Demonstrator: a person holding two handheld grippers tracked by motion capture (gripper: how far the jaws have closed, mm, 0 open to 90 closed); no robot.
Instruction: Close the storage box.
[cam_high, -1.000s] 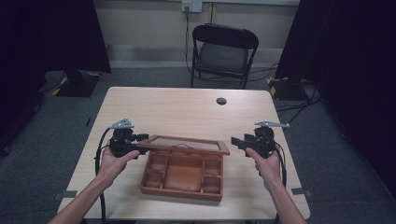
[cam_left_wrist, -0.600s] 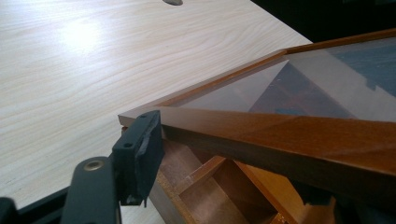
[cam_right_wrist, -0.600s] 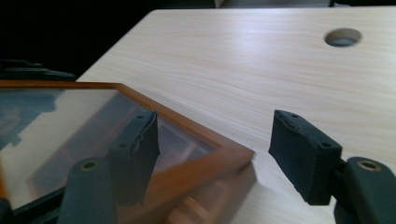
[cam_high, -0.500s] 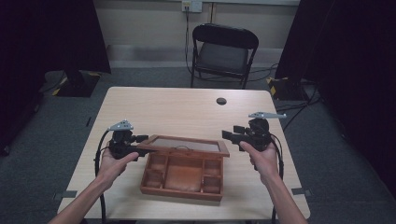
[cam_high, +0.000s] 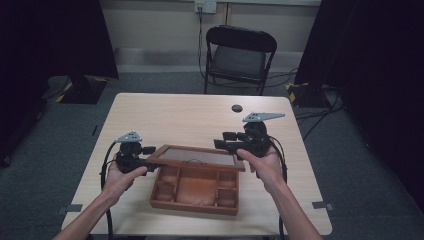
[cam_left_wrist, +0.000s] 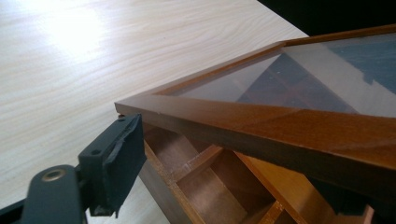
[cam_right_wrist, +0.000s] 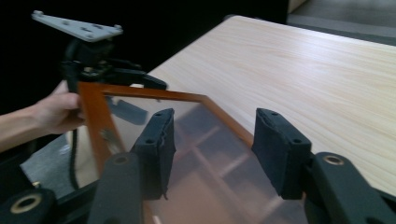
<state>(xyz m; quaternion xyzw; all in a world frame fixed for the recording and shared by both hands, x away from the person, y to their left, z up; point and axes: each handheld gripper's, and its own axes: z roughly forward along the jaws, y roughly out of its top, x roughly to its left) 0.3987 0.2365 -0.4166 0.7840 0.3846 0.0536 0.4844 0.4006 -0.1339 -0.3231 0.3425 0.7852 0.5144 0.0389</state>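
A brown wooden box with several compartments sits near the table's front edge. Its glass-paned lid stands raised over it, roughly level. My left gripper is at the lid's left corner; its jaws have just been opening. One pad sits just under the lid's frame without visibly pressing, and the other jaw is hidden beneath the frame. My right gripper hovers above the lid's right end. Its jaws have just been closing, and the gripper still stands open, with only the glass seen beyond.
A small black round object lies at the table's far side. A black chair stands behind the table. Dark curtains hang on both sides. The box lies close to the table's front edge.
My right gripper has risen and moved left, from beside the lid's right end to above it, and its jaws have narrowed. My left hand and the lid have stayed put.
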